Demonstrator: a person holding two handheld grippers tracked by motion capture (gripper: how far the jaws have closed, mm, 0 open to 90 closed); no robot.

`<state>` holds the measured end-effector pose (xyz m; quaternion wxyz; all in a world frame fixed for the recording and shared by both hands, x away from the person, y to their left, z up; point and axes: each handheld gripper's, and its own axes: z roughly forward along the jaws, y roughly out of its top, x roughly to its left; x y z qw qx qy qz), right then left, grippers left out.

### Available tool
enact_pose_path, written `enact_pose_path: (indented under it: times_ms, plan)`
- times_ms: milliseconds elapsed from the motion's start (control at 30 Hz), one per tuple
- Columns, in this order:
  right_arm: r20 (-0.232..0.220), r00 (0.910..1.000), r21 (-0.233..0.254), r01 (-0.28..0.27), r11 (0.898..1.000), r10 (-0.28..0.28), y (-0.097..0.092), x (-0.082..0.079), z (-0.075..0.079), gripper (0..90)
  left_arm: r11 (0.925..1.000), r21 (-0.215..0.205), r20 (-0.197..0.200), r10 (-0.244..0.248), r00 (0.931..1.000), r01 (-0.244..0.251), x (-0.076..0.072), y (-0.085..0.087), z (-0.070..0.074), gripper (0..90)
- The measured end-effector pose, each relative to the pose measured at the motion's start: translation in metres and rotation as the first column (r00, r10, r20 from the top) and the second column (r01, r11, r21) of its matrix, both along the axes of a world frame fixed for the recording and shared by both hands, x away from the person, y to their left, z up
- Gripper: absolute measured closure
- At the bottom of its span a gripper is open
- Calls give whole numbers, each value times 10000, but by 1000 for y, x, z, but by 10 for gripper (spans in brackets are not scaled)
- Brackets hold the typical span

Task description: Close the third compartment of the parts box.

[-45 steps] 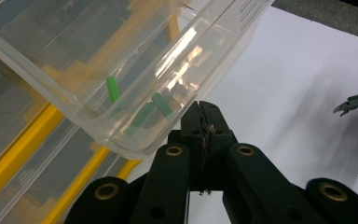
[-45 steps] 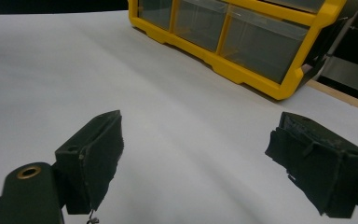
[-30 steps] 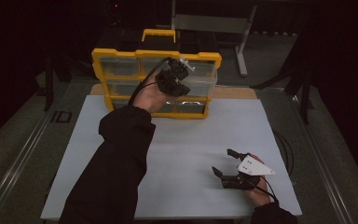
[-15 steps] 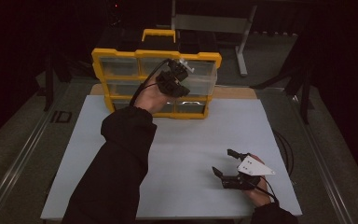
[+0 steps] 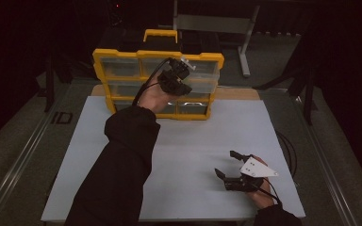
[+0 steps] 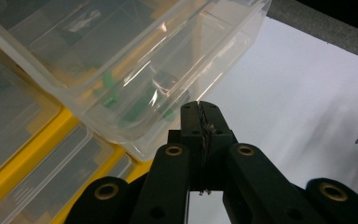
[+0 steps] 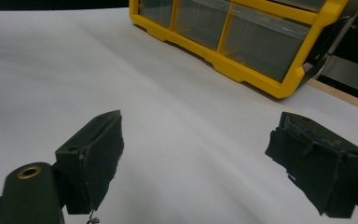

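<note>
While the left claw [image 6: 200, 112] was pinched shut beside a clear drawer [image 6: 135, 70] jutting from the yellow organizer [image 5: 158, 54], a careless tug risked spilling the drawer; the right claw [image 5: 230, 165] rested wide on the counter [image 5: 193, 141].

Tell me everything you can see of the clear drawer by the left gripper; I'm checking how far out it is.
The clear drawer is a see-through plastic bin, pulled partway out of the yellow organizer and jutting toward the camera in the left gripper view. Green bits lie inside, too blurred to name. Its near corner sits just above the left gripper, whose jaws are shut; whether they pinch its rim or merely touch it I cannot tell.
</note>
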<state>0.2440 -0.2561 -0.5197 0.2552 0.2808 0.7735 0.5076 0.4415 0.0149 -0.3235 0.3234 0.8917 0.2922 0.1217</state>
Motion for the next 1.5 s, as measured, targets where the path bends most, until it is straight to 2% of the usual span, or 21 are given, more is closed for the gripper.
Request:
enact_pose_path:
  times_ms: [100, 400, 467, 567, 800, 900, 1100, 1167, 1200, 1233, 1267, 1433, 1500]
  plan:
    - [-6, 10000, 24, 2, 10000, -2, -1, 0, 0, 154, 10000, -39, -75, 57, 10000, -57, 2, 2, -4, 900]
    - [-16, 10000, 13, 34, 10000, -34, -1, -1, 0, 154, 10000, 26, 40, 67, 10000, -67, 3, 2, -5, 900]
    - [-21, 10000, 7, 30, 10000, -30, 0, -1, 0, 154, 9997, 73, 230, 229, 9995, -231, 4, 1, -4, 900]
    - [-42, 10000, 17, 48, 10000, -48, -1, -1, 0, 153, 9979, -224, 322, 616, 9976, -609, 8, 3, -4, 900]
    - [-13, 10000, 15, 47, 10000, -47, -1, -1, 0, 154, 9939, -404, 273, 1034, 9943, -1023, 15, 8, -6, 900]
    - [-1, 10000, 32, 63, 10000, -63, -1, -1, 0, 153, 9888, -396, 351, 1452, 9888, -1438, 21, 10, -10, 900]
    - [-27, 10000, 55, 87, 9999, -87, -2, -1, 0, 154, 9845, -345, 410, 1732, 9840, -1718, 27, 11, -13, 900]
    - [-20, 10000, 45, 94, 9999, -94, -2, -1, 0, 154, 9800, -396, 410, 1966, 9796, -1950, 29, 11, -14, 900]
    - [-15, 10000, 58, 86, 9999, -86, -2, -1, 0, 153, 9800, -396, 410, 1966, 9796, -1950, 29, 11, -14, 900]
    - [11, 10000, 37, 71, 10000, -71, -2, -1, 0, 154, 9761, -372, 396, 2153, 9757, -2139, 31, 12, -16, 900]
    - [11, 10000, 37, 71, 10000, -71, -2, -1, 0, 154, 9761, -372, 396, 2153, 9757, -2139, 31, 12, -16, 900]
    - [28, 9999, 80, 115, 9999, -115, -4, -2, 1, 154, 9694, -467, 610, 2437, 9679, -2411, 33, 11, -17, 900]
    - [31, 9999, 65, 109, 9999, -110, -4, -2, 1, 154, 9650, -676, 643, 2578, 9641, -2535, 33, 11, -17, 899]
